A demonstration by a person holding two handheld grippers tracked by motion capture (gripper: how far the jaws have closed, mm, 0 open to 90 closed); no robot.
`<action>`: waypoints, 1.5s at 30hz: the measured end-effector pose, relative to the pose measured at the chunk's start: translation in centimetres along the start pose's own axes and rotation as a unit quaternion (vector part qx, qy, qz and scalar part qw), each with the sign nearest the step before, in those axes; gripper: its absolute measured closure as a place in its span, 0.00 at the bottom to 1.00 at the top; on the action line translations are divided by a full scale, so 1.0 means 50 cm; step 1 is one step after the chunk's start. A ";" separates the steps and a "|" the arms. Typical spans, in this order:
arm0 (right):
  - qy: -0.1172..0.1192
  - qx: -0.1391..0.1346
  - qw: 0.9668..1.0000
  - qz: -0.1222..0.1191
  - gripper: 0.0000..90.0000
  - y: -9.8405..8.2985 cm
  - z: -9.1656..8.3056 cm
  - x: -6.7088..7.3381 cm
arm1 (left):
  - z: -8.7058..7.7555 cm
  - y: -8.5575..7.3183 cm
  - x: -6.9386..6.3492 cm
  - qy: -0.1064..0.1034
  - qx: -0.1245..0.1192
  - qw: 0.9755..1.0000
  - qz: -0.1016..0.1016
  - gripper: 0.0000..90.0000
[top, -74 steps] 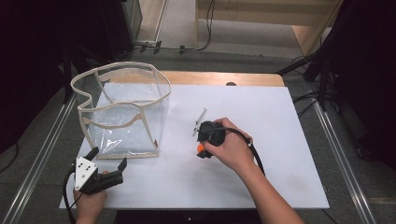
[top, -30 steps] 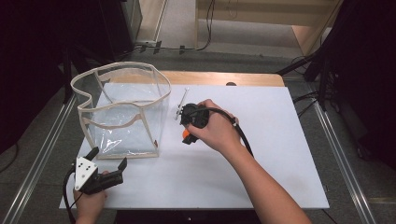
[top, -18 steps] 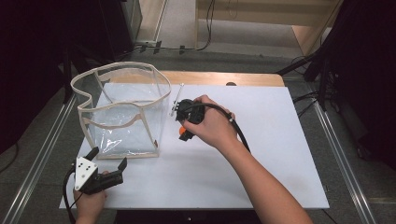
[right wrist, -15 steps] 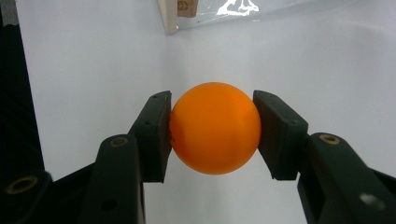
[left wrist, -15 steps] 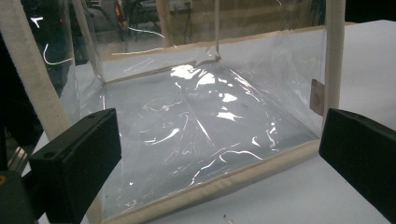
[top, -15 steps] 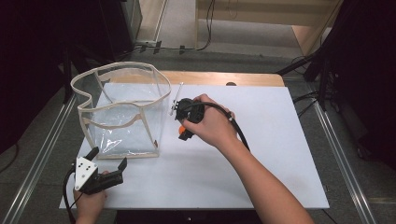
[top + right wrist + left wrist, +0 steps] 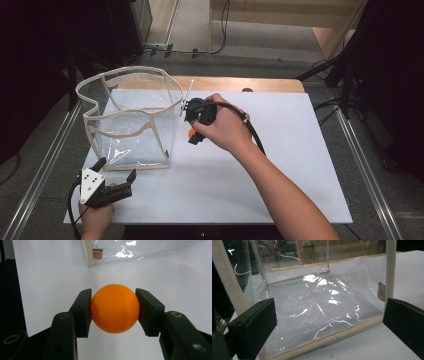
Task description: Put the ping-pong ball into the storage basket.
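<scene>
An orange ball sits clamped between the two black jaws of my right gripper. In the high view that right gripper hangs over the white board just right of the clear bag's near right corner, with the orange ball peeking out under the hand. The clear plastic bag with cream fabric trim stands open-topped at the left of the board. My left gripper rests near the board's front left corner, jaws wide apart and bare. The left gripper view looks straight into the bag's clear front wall.
The white board lies on a wooden table with metal rails along both sides. Free surface stretches right of and in front of the right hand. A black cable trails from the right gripper over the forearm. Dark equipment stands behind the table.
The right gripper has carried the orange ball leftward and farther back, from mid-board to the bag's right side. The left gripper has stayed in place.
</scene>
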State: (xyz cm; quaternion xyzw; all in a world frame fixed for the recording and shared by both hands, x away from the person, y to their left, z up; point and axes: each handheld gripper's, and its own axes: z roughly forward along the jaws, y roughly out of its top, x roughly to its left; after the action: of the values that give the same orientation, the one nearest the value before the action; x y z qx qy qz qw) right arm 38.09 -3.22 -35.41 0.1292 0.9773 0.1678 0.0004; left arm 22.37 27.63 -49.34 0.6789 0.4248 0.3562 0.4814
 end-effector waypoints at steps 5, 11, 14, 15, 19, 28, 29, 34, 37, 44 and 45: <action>0.000 -0.005 1.000 -0.003 0.53 0.007 -0.012 -0.006 | 0.000 0.000 -0.001 0.000 0.000 1.000 0.002 0.00; 0.001 -0.009 1.000 0.003 0.53 0.015 -0.032 -0.011 | 0.000 0.000 0.000 0.001 -0.001 1.000 0.002 0.00; 0.001 -0.013 1.000 -0.001 0.53 0.019 -0.038 -0.015 | 0.000 0.000 0.000 0.000 -0.001 1.000 0.002 0.00; 0.001 -0.012 1.000 0.000 0.53 0.020 -0.041 -0.015 | 0.000 0.000 0.000 0.001 -0.001 1.000 0.002 0.00; 0.002 -0.016 1.000 0.001 0.53 0.024 -0.048 -0.019 | 0.000 0.000 0.000 0.001 -0.001 1.000 0.001 0.00; 0.000 -0.022 1.000 -0.003 0.53 0.041 -0.067 -0.024 | 0.000 0.000 0.000 0.001 -0.001 1.000 0.002 0.00; 0.000 -0.021 1.000 -0.003 0.53 0.043 -0.070 -0.024 | 0.000 0.000 0.000 0.001 -0.001 1.000 0.002 0.00; -0.002 -0.022 1.000 -0.005 0.53 0.053 -0.081 -0.026 | 0.000 0.000 0.000 0.000 -0.001 1.000 0.003 0.00; -0.003 -0.022 1.000 -0.007 0.53 0.058 -0.087 -0.027 | 0.000 0.000 0.000 0.000 -0.002 1.000 0.002 0.00; -0.004 -0.026 1.000 -0.011 0.53 0.070 -0.100 -0.030 | 0.000 0.000 0.000 0.000 -0.002 1.000 0.002 0.00; -0.003 -0.023 1.000 -0.007 0.53 0.072 -0.102 -0.030 | 0.000 0.000 0.000 0.000 -0.002 1.000 0.002 0.00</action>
State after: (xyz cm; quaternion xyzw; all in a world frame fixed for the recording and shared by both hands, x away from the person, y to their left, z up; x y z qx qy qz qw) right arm 40.23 -2.00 -29.46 0.1228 0.9740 0.1901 0.0078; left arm 22.35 27.62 -49.33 0.6790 0.4230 0.3577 0.4819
